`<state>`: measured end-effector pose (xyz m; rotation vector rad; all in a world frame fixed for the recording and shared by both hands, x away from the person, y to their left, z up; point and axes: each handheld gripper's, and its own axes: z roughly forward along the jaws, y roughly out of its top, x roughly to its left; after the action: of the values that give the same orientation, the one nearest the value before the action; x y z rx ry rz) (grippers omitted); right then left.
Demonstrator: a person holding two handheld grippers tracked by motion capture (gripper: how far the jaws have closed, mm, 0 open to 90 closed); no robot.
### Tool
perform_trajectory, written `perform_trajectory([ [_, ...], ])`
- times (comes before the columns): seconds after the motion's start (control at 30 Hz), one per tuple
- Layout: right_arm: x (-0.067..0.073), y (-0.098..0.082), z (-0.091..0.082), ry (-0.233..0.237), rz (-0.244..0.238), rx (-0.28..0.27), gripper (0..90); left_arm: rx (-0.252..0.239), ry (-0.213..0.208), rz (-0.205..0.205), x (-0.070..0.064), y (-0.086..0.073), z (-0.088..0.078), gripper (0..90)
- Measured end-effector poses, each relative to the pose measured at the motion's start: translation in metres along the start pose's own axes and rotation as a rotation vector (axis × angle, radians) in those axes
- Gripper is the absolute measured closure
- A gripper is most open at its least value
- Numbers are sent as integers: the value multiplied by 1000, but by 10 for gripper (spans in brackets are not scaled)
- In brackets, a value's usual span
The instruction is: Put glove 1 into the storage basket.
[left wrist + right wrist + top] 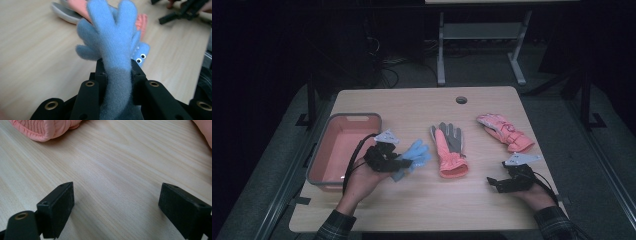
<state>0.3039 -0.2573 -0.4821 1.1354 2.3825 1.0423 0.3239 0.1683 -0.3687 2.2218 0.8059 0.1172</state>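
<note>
Blue glove [415, 156], fuzzy knit, sits clamped in the left claw [404, 162] at lower left-centre of the high view, just right of the pink bin [323, 159], and looks lifted off the desk [422, 200]. Left gripper view: glove [112, 45] runs up between the two black jaws, cuff pinched, fingers fanned toward the top of frame, small googly eyes at the right edge of the knit. Left claw clenched on the glove. Right claw [493, 183] at lower right of the high view, low by the desk, jaws pointing toward frame left; right gripper view has both jaws spread wide with only bare wood between them, so released, grasping nothing. Orange and grey glove [448, 150] lies flat at frame centre, cuff toward the bottom, near the blue glove but apart. Pink glove [504, 132] lies at upper right, angled, well apart from the blue one. Orange cuff [47, 128] at upper left of the right gripper view, pink fabric [203, 131] at its upper right corner. Bin looks empty, its long side along the desk's left edge. A plaid sleeve [334, 226] comes in at the bottom edge under the left hand.
</note>
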Motion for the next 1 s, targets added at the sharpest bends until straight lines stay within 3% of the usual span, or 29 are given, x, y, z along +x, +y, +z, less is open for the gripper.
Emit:
perform_trajectory([
  [0.47,0,1,1,-3,6,-3,126,-59,126,-97,47,4,-33,740],
  [0.77,0,1,1,-4,6,-3,127,-81,214,-164,75,-10,-51,740],
  [1.0,0,1,1,-4,6,-1,127,-60,305,-198,94,-23,-55,740],
])
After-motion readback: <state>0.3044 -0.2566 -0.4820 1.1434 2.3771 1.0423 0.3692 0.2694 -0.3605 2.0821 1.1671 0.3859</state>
